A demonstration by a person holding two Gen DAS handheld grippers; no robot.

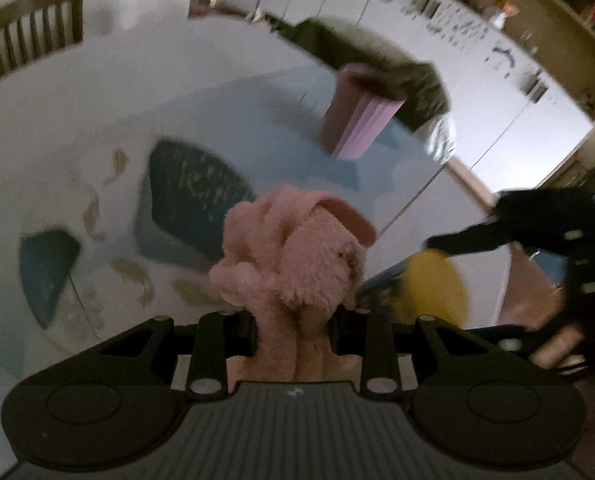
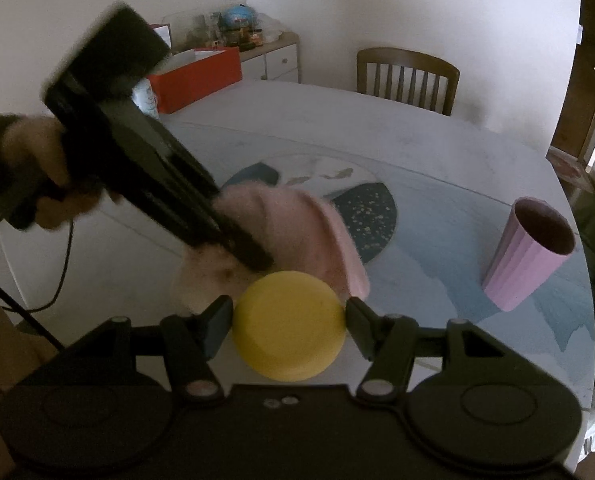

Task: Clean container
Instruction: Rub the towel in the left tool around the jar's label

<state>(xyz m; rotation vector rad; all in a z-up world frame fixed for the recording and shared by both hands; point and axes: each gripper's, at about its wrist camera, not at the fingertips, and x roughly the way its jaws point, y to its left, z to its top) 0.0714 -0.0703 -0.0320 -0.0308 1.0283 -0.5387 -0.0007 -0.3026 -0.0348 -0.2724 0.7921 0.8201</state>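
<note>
My left gripper (image 1: 293, 320) is shut on a fluffy pink cloth (image 1: 297, 256), which bunches up between the fingers. Seen from the right wrist, the same left gripper (image 2: 253, 256) reaches in from the upper left, held by a hand, with the pink cloth (image 2: 309, 228) hanging just above a yellow container (image 2: 289, 326). My right gripper (image 2: 289, 320) is shut on that round yellow container, one finger on each side. From the left wrist the yellow container (image 1: 437, 288) shows at the right, with the right gripper (image 1: 437, 245) over it.
A ribbed lilac cup (image 2: 525, 256) stands upright on the table (image 2: 337, 128) to the right; the same cup (image 1: 357, 120) appears ahead in the left wrist view. A wooden chair (image 2: 409, 76) stands at the far side. A red box (image 2: 193, 76) sits at the back left.
</note>
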